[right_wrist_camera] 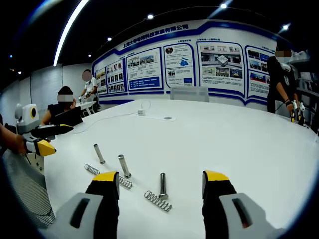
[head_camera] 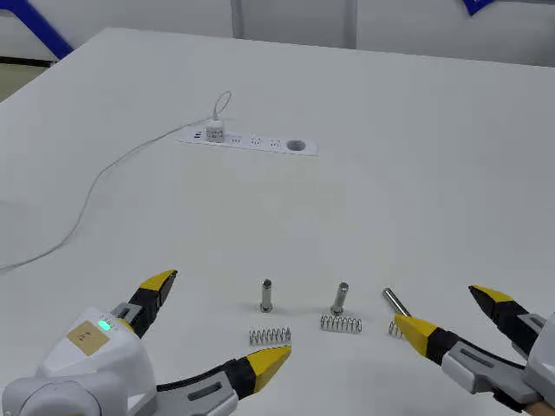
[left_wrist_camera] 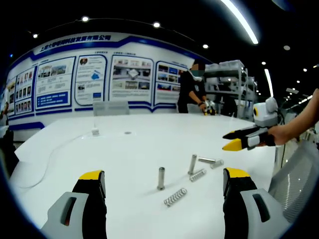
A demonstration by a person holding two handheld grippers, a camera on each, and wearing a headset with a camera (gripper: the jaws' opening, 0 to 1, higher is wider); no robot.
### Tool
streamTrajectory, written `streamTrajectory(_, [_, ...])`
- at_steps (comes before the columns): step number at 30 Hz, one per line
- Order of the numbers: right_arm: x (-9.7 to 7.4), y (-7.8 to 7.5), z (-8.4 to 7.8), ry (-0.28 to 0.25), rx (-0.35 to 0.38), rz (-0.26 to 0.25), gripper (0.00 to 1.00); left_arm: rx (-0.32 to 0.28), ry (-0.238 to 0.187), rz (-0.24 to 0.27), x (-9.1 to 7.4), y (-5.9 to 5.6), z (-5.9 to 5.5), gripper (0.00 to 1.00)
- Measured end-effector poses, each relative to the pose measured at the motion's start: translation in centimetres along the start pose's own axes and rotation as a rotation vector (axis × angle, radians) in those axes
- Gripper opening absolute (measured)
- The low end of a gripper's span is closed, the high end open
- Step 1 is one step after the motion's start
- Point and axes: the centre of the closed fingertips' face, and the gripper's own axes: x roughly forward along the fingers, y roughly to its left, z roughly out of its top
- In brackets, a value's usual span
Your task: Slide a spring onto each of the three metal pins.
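Note:
Two metal pins stand upright on the white table, a left pin [head_camera: 266, 295] [left_wrist_camera: 161, 178] [right_wrist_camera: 99, 153] and a middle pin [head_camera: 340, 298] [left_wrist_camera: 192, 164] [right_wrist_camera: 123, 166]. A third pin [head_camera: 396, 302] [left_wrist_camera: 207, 160] [right_wrist_camera: 162, 185] seems to lie flat to their right. In front of each pin lies a spring: left spring [head_camera: 270, 335] [left_wrist_camera: 175, 196], middle spring [head_camera: 341, 324] [left_wrist_camera: 198, 175], and right spring [right_wrist_camera: 158, 200], half hidden by a yellow tip in the head view. My left gripper [head_camera: 214, 322] [left_wrist_camera: 164, 174] is open, near the left spring. My right gripper [head_camera: 451, 314] [right_wrist_camera: 161, 176] is open, beside the third pin.
A white power strip [head_camera: 251, 140] with a plug and a long cable [head_camera: 87, 195] lies farther back on the table [head_camera: 390, 191]. People stand behind the table in both gripper views, in front of a wall of display boards [left_wrist_camera: 99, 74].

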Motion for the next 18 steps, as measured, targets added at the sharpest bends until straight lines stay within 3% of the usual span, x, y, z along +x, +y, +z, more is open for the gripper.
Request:
streamTrajectory(6, [1.1, -1.1, -0.6, 0.06, -0.026, -0.032, 0.61, -0.012, 0.0, 0.008, 0.1, 0.2, 0.1, 1.0])
streamTrajectory(9, [1.8, -1.0, -1.0, 0.084, -0.049, -0.023, 0.54, -0.011, -0.001, 0.014, 0.1, 0.3, 0.1, 1.0])
streamTrajectory(15, [3.2, -0.5, -1.8, 0.133, -0.079, 0.005, 0.51, -0.02, -0.01, 0.029, 0.0, 0.7, 0.3, 1.0])
streamTrajectory(18, [3.9, -0.4, -2.4, 0.185, -0.098, 0.011, 0.47, -0.025, -0.004, 0.029, 0.1, 0.7, 0.1, 1.0])
